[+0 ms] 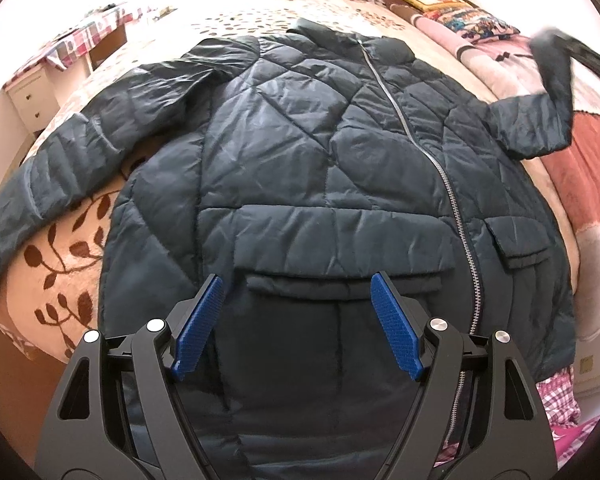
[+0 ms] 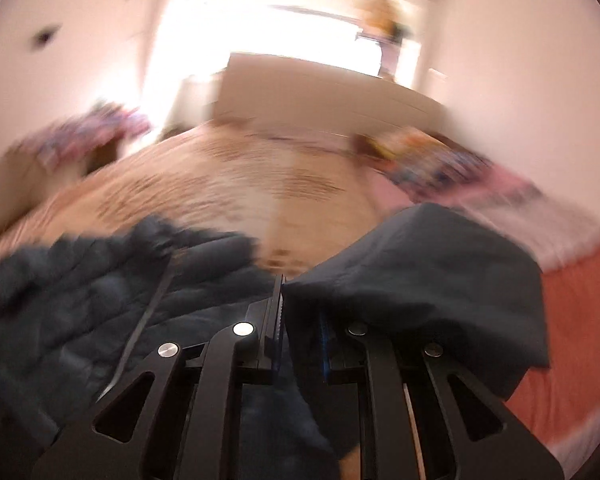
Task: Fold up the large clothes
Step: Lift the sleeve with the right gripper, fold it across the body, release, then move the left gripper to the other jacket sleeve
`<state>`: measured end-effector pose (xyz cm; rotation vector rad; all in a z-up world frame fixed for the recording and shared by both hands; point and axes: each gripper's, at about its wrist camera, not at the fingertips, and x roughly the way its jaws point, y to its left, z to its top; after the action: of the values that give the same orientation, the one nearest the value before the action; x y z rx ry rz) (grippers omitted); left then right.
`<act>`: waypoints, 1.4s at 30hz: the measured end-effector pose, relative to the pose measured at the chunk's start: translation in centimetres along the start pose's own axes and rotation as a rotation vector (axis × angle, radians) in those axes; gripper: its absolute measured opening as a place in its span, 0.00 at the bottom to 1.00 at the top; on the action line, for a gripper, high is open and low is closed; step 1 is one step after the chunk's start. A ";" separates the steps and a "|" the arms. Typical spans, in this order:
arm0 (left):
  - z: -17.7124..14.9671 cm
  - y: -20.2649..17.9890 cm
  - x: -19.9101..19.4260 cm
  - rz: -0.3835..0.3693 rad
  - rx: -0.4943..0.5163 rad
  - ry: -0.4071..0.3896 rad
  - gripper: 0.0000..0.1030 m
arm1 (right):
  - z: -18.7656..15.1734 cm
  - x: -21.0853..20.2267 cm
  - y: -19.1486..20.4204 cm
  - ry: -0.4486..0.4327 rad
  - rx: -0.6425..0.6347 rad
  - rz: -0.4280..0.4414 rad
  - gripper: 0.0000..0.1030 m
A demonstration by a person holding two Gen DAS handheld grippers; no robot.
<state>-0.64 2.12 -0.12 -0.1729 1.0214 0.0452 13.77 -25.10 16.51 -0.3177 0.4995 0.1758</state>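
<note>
**Right sleeve lifted, left tongs waiting over the hem**

On the bed (image 1: pixel 320 8), your dark quilted jacket (image 1: pixel 300 152) lies front up, zipper (image 1: pixel 420 128) closed, collar toward the headboard and hem toward you. Your left tongs (image 1: pixel 296 320) hang just above the lower front with the jaws spread wide and nothing between them. Your right tongs (image 2: pixel 300 312) are clamped on the end of the right sleeve (image 2: pixel 420 272); the left camera shows that sleeve raised off the covers at the far right, blurred.

Expect the jacket to be light, puffy and springy. The shell looks slick, so a shallow pinch may slide off and folds will likely want to spring back open. Take hold at cuffs, hem or side seams, where the layers are stitched and thinner, and bite deep. Lay the sleeve across the chest and press it flat before letting go.

The other sleeve (image 1: pixel 60 148) lies spread out to the left over the leaf-patterned blanket (image 1: pixel 60 256). Pillows (image 1: pixel 452 12) and pink and orange bedding (image 1: pixel 580 172) crowd the right side close to the jacket, so keep the fold toward the middle. A small table (image 1: pixel 92 28) under a checked cloth stands beyond the left edge of the bed, well clear.
</note>
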 end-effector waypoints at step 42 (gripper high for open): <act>19.5 -0.7 7.8 0.104 -0.066 -0.082 0.74 | -16.4 -1.8 2.7 0.382 0.347 0.269 0.65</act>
<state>20.04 4.29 3.26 -0.1762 0.9467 0.1796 4.34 -28.29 3.07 0.0616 0.9386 0.2868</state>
